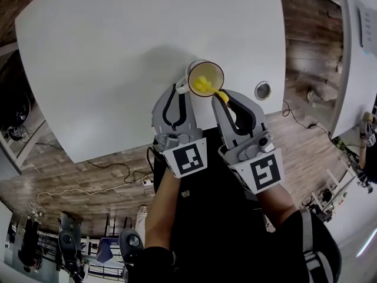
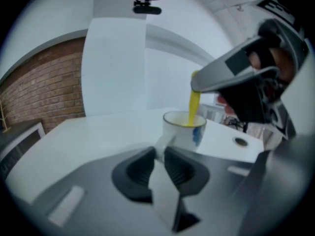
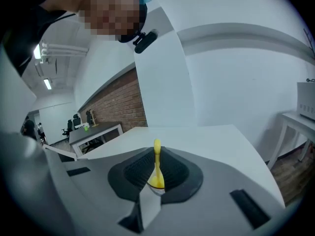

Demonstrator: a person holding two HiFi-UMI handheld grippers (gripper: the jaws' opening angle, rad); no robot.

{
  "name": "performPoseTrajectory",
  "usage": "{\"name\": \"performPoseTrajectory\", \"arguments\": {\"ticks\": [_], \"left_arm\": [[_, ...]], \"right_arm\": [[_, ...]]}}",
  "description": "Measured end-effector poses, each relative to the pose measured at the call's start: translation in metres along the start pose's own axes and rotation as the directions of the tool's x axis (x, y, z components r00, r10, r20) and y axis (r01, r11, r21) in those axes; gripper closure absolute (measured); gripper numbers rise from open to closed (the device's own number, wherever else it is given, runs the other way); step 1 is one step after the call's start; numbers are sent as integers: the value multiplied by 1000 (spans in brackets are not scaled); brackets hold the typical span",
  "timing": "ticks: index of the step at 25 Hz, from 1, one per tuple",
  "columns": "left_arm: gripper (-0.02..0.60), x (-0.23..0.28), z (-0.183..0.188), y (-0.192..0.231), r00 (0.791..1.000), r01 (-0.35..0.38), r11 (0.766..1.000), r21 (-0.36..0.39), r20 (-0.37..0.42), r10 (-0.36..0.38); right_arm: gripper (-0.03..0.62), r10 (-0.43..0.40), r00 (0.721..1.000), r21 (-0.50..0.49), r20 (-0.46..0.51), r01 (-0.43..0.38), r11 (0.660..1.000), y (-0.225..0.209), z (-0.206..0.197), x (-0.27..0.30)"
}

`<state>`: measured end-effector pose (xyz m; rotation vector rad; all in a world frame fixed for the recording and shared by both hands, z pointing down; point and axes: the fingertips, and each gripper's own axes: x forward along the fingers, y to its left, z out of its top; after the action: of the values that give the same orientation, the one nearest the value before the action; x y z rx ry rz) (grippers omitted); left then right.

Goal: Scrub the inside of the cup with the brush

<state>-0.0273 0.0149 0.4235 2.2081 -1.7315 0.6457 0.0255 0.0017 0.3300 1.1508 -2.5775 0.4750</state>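
A white cup [image 1: 205, 78] stands near the front edge of the white table [image 1: 118, 58]; in the left gripper view the cup [image 2: 183, 128] shows a blue mark on its side. My left gripper [image 1: 181, 88] is shut on the cup's handle [image 2: 161, 145], which sits between its pads. The yellow brush [image 1: 203, 85] reaches down into the cup. My right gripper [image 1: 222, 97] is shut on the brush's thin handle [image 3: 156, 162], just right of the cup. In the left gripper view the brush [image 2: 193, 107] hangs from the right gripper [image 2: 231, 73] into the cup.
A round metal cable hole [image 1: 263, 90] lies in the table just right of the cup. The table's front edge runs close under both grippers. Another white table [image 1: 356, 46] stands at the right, above wooden floor with cables.
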Motion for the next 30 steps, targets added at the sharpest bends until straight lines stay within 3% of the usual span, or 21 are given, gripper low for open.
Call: {"name": "performPoseTrajectory", "arguments": {"ticks": [11,22,30], "left_arm": [[520,2,1,1,1000,-5,1000,1,0,5],[520,0,0,0,1000,-7,1000,-1,-13,7],[520,-1,-2,-1,1000,-8,1000,-1,-13,8]], "right_arm": [[562,-30,993,-16,-114,28,999,0,-20,18],[562,3,999,12,-47,-2,1000,9,16,-8],[562,5,999,-6,-54,-5,1000,13,10,-5]]}}
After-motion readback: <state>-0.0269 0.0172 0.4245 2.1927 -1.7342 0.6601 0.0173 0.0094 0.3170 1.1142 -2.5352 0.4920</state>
